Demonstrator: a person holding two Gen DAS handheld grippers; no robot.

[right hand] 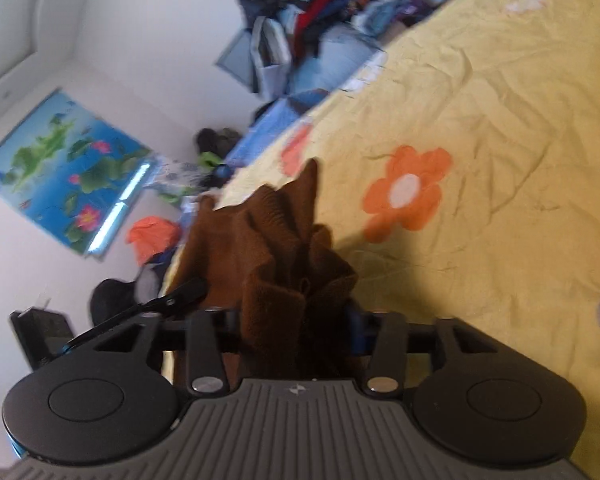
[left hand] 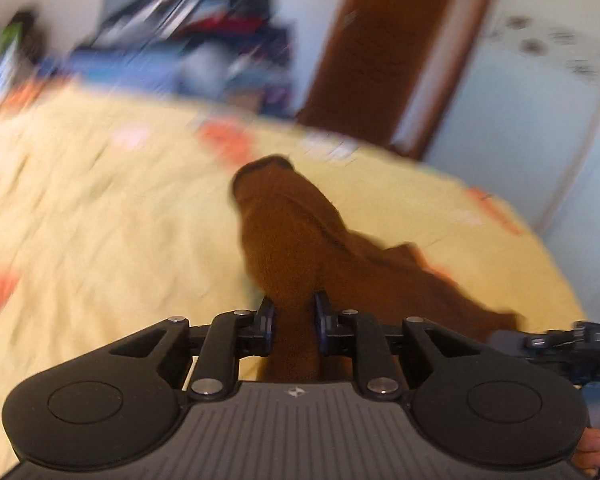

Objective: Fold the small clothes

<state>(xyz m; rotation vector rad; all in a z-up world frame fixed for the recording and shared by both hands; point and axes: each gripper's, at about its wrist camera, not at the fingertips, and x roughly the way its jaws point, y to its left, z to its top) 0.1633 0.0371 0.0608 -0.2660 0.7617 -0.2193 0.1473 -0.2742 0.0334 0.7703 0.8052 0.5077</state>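
A small brown knitted garment [left hand: 296, 236] hangs between both grippers above a yellow flowered bedsheet [left hand: 100, 208]. My left gripper [left hand: 294, 320] is shut on one bunched end of it; the cloth sticks up past the fingers and trails to the right. My right gripper [right hand: 296, 320] is shut on another bunched part of the brown garment [right hand: 276, 240], which hides the fingertips. The right gripper's body shows at the right edge of the left wrist view [left hand: 572, 344]. The left wrist view is blurred by motion.
The bedsheet [right hand: 480, 120] has orange flowers. A heap of dark clothes and bags [right hand: 320, 20] lies beyond the bed. A brown door [left hand: 384, 48] and pale wardrobe [left hand: 540, 100] stand behind the bed. A lotus poster [right hand: 64, 168] hangs on the wall.
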